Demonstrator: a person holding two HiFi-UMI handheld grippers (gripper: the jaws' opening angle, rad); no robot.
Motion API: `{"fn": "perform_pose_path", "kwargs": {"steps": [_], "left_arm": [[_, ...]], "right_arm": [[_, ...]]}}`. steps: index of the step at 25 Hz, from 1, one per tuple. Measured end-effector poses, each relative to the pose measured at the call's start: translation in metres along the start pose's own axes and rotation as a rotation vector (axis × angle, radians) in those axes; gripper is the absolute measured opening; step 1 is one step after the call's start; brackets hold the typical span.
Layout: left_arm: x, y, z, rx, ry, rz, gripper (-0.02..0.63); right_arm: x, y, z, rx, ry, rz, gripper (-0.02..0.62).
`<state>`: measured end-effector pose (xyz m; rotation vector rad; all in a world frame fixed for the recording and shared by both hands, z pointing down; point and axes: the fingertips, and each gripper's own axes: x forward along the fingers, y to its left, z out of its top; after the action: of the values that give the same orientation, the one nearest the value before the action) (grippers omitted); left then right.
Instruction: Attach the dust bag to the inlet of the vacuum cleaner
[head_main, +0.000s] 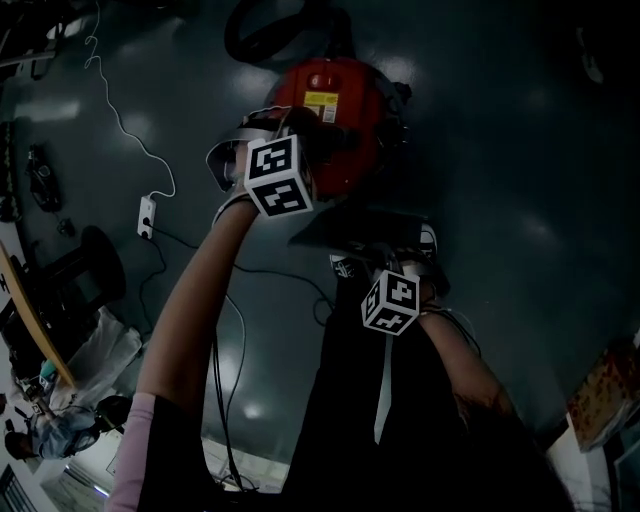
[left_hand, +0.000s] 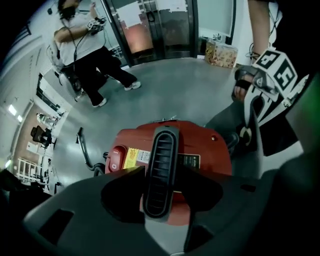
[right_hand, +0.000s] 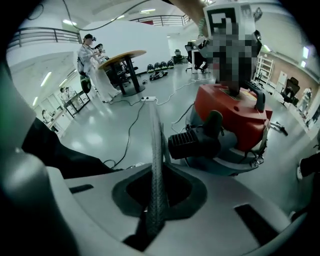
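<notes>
The red vacuum cleaner (head_main: 335, 110) stands on the dark floor, under both my grippers. In the left gripper view its black ribbed carry handle (left_hand: 161, 160) runs along the red top (left_hand: 210, 145). My left gripper (left_hand: 161, 176) points down over it, open, with one jaw on each side of the handle. My right gripper (right_hand: 155, 200) is shut on the dust bag (right_hand: 154, 150), a thin grey textured sheet seen edge-on. In the head view the bag is a dark flat shape (head_main: 350, 228) in front of my right gripper (head_main: 385, 255). My left gripper (head_main: 300, 140) is over the vacuum cleaner.
A black hose (head_main: 270, 30) loops behind the vacuum cleaner. A white power strip (head_main: 147, 215) and cables lie on the floor to the left. A person (left_hand: 85, 45) sits further off. Beyond are a round table (right_hand: 122, 57) and a cardboard box (left_hand: 220, 52).
</notes>
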<state>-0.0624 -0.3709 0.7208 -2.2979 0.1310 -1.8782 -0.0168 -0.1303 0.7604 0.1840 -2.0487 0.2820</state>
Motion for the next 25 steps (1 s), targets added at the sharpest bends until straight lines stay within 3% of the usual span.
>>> {"fn": "perform_pose_path", "kwargs": {"steps": [6,8,10,14,16,17,20,21,22,23,25], "left_arm": [[0.001,0.0,0.0,-0.028,-0.063,-0.058,0.199],[0.002,0.0,0.0,-0.032,-0.07,-0.07,0.196],[0.001,-0.001,0.0,-0.034,-0.074,-0.081,0.195],[0.001,-0.001,0.001,-0.034,-0.088,-0.079,0.193],[0.002,0.0,0.0,-0.036,-0.09,-0.072,0.193],[0.002,0.0,0.0,-0.038,-0.089,-0.07,0.193],[0.002,0.0,0.0,-0.041,-0.082,-0.069,0.193],[0.002,0.0,0.0,-0.042,-0.08,-0.071,0.193],[0.002,0.0,0.0,-0.043,-0.078,-0.072,0.193],[0.002,0.0,0.0,-0.044,-0.077,-0.073,0.193],[0.002,0.0,0.0,-0.046,-0.077,-0.075,0.193]], "right_arm": [[0.014,-0.022,0.018,-0.028,-0.024,-0.065,0.038],[0.015,-0.027,0.022,0.022,-0.031,-0.073,0.039],[0.015,-0.031,0.022,0.16,-0.041,-0.052,0.04],[0.019,-0.041,0.015,0.673,-0.125,0.035,0.044],[0.021,-0.043,0.012,0.818,-0.152,0.03,0.046],[0.02,-0.043,0.014,0.785,-0.138,-0.002,0.045],[0.018,-0.041,0.022,0.371,-0.021,-0.146,0.044],[0.018,-0.04,0.023,0.309,-0.005,-0.159,0.044],[0.019,-0.04,0.022,0.363,-0.015,-0.145,0.044],[0.02,-0.042,0.019,0.524,-0.05,-0.109,0.045],[0.023,-0.045,0.01,0.956,-0.153,-0.026,0.059]]}}
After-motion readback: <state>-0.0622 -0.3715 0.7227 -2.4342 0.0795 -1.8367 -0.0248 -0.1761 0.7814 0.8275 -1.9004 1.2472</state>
